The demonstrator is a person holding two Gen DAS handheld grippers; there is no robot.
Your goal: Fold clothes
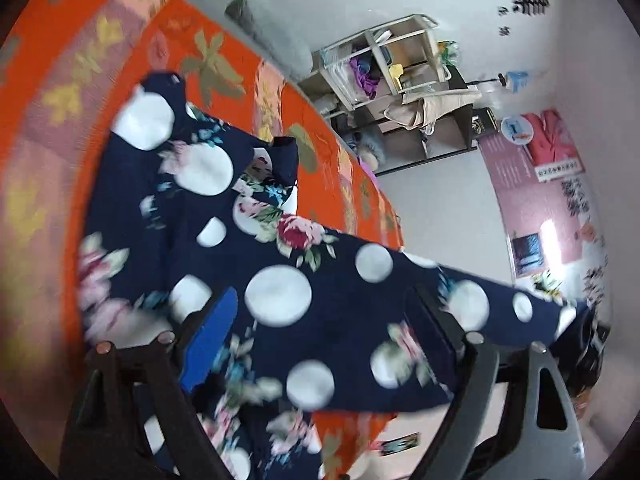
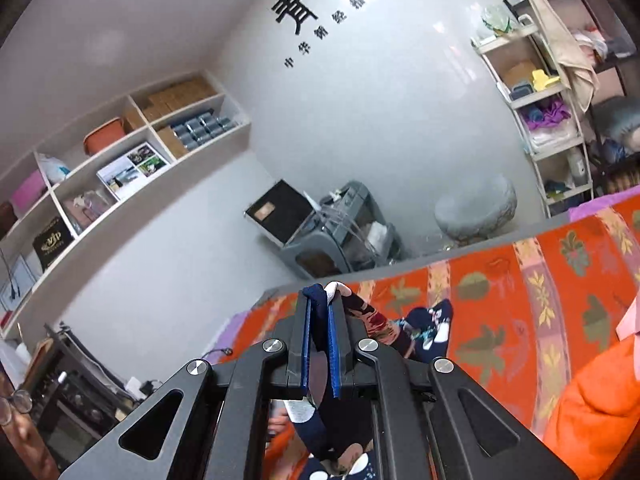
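The right gripper clamps a hem of the navy floral dress raised off the orange bedspread, while the wide-open left gripper (empty) hovers directly above its spread length.

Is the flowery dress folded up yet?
Not yet. The right gripper is pinching a bit of the navy flowery dress. The left gripper is open above it. The dress lies spread over the orange bedcover, so all the folding is left.
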